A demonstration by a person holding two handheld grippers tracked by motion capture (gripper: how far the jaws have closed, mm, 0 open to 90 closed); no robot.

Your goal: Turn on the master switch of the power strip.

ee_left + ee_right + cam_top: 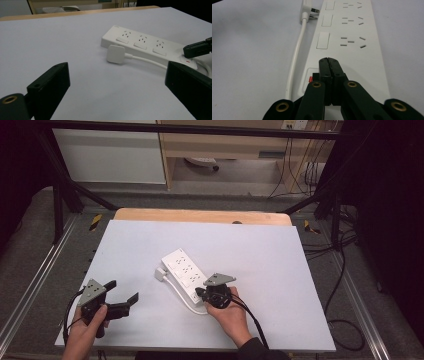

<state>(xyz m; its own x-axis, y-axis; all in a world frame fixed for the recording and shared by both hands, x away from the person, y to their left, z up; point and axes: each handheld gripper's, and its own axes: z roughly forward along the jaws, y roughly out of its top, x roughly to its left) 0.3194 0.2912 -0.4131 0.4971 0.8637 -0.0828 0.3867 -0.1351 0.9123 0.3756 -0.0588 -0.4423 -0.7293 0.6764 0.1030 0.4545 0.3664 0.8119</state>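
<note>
Lying diagonally near the middle of a white table (260, 250), a white power strip (186, 272) had its three outlets facing up and its white cord (295, 58) curving along one long side to a square white plug (115, 54), which rested on the tabletop just beside the strip. The right gripper (201, 293), held in the person's right hand (231, 317), was poised at the strip's near end with its jaws pressed together, their tips over the corner beside a small red mark (310, 79); whether they touched the casing was hard to tell. The left gripper (125, 291), in the left hand (86, 327), sat well apart near the table's front left corner, jaws spread wide and grasping nothing.
</note>
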